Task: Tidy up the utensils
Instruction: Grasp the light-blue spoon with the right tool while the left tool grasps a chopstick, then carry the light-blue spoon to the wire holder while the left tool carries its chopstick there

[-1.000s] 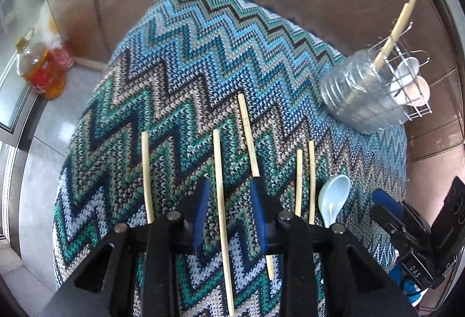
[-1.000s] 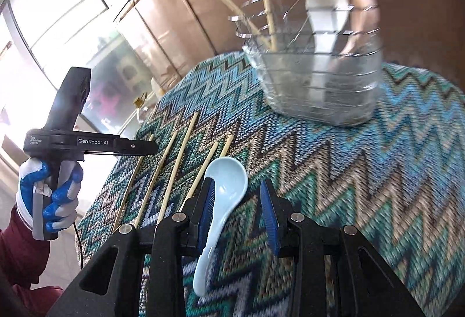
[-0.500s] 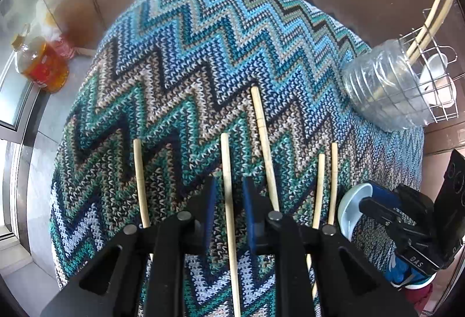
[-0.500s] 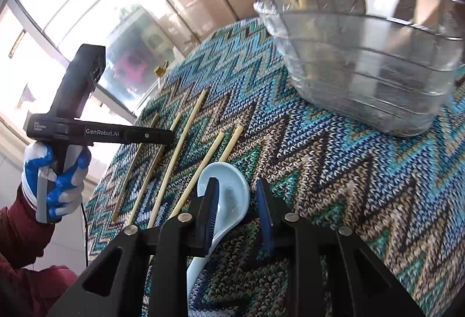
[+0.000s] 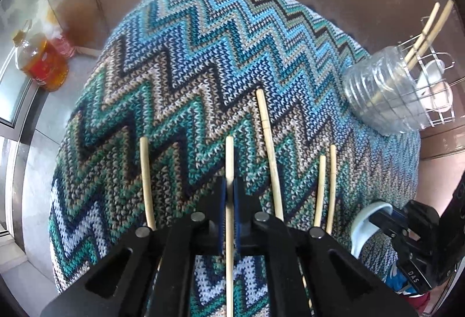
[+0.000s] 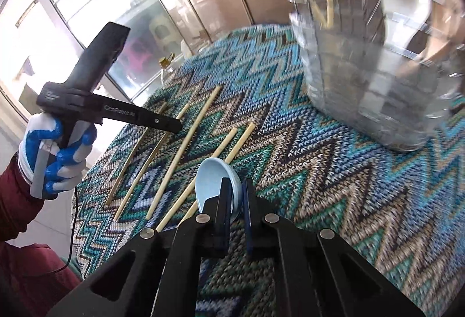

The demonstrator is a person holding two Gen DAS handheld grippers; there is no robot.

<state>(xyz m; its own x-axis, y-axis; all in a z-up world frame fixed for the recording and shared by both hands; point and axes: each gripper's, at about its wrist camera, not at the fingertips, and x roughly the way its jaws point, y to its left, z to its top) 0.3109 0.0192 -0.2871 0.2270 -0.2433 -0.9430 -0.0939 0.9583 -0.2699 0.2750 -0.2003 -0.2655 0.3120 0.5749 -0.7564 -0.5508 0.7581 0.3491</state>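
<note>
Several bamboo chopsticks lie side by side on the zigzag knitted cloth (image 5: 203,55). My left gripper (image 5: 229,194) points steeply down, its jaws closing tight onto the middle chopstick (image 5: 229,160); from the right wrist view that gripper (image 6: 174,125) hovers over the row. My right gripper (image 6: 237,194) has its jaws closing on the rim of a pale blue spoon (image 6: 212,177), which is tipped up on edge. The left wrist view shows the same spoon (image 5: 363,226) at the right edge. A clear ribbed utensil holder (image 5: 383,96) in a wire rack holds two chopsticks and spoons.
An oil bottle (image 5: 40,64) stands on the floor to the left of the table. The cloth hangs over the table's rounded edges. A gloved hand (image 6: 55,154) with a dark red sleeve grips the left tool. The holder (image 6: 377,69) looms close and blurred at the upper right.
Both grippers' jaws have closed: the left onto the middle chopstick, the right onto the spoon, which has tipped onto its edge. The right gripper has moved nearer the holder and rolled.
</note>
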